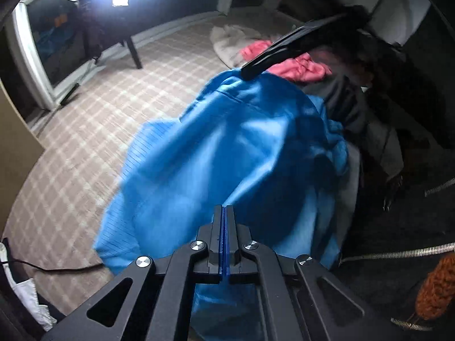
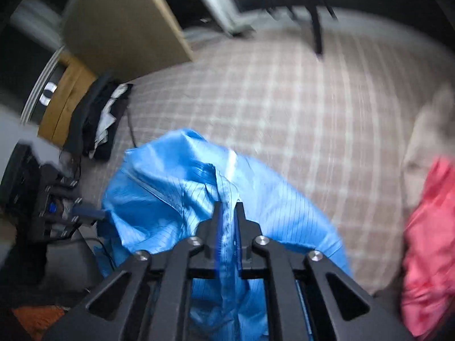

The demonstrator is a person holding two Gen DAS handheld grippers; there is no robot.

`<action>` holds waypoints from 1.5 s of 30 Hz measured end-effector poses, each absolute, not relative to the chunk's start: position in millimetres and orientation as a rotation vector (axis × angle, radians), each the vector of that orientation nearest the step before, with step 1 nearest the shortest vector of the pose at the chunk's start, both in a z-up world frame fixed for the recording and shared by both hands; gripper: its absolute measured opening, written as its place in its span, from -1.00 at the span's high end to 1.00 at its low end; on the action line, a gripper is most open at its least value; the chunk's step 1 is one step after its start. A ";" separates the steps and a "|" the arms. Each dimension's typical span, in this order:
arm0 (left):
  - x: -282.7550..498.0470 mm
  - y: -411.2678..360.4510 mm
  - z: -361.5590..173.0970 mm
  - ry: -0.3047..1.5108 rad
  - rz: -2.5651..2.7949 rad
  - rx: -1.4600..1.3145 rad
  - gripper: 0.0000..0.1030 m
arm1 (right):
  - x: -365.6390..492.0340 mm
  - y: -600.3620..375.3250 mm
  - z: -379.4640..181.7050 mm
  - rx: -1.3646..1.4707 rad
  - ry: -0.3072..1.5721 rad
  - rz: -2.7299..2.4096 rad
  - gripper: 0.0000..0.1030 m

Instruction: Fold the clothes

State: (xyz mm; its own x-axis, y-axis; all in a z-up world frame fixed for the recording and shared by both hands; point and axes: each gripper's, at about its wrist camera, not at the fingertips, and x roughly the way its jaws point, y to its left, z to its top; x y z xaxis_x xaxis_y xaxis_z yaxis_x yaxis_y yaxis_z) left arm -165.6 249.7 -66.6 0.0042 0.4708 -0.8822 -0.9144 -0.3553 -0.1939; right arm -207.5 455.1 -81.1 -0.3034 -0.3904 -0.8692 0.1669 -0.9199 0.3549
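A blue garment is held up over the checked carpet, pinched by the fully closed left gripper. Its seam is clamped between the narrowly parted jaws of the right gripper. No readable writing is seen.

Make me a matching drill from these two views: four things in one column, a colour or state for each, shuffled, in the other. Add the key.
Things:
1. garment held by both tools
2. crumpled garment lying further off
3. left tool
4. floor covering

Colour or state:
A. pink
B. beige with a pale check
C. blue with fine dark stripes
D. jaws shut on cloth

Pairs: 1-C, 2-A, 3-D, 4-B
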 end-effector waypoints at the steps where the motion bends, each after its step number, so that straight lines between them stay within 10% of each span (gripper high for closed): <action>1: -171.0 252.0 -61.4 0.546 1.616 -1.148 0.95 | -207.8 449.6 -70.6 1.570 -0.205 -2.296 0.51; 3: -177.5 259.1 -56.5 0.566 1.652 -1.140 0.57 | -209.1 441.9 -55.3 1.530 -0.083 -2.331 0.32; 13: -122.5 319.1 -68.9 0.826 1.559 -0.990 0.30 | -184.6 456.2 -112.1 1.725 -0.145 -2.172 0.20; 15: -118.3 333.8 -80.7 0.885 1.551 -0.976 0.76 | -179.0 459.7 -121.8 1.722 -0.192 -2.156 0.28; 16: -120.9 337.0 -83.7 0.880 1.541 -0.999 1.00 | -177.1 461.6 -121.5 1.705 -0.223 -2.147 0.73; 17: -125.0 339.2 -87.9 0.866 1.535 -1.029 1.00 | -176.2 463.7 -116.4 1.673 -0.259 -2.138 0.95; 28: -175.3 245.3 -43.3 0.550 1.721 -1.134 1.00 | -209.6 481.5 -25.8 1.200 -0.570 -2.035 0.96; 34: -213.3 208.9 -70.9 0.394 1.851 -1.323 1.00 | -254.1 444.3 -55.6 1.378 -0.230 -2.287 0.87; 38: -233.7 192.1 -73.1 0.307 1.891 -1.358 1.00 | -201.3 422.5 -52.5 1.312 0.019 -2.236 0.19; 45: -256.2 193.3 -58.7 0.303 1.943 -1.379 1.00 | -133.8 404.0 -50.2 1.182 0.260 -2.242 0.19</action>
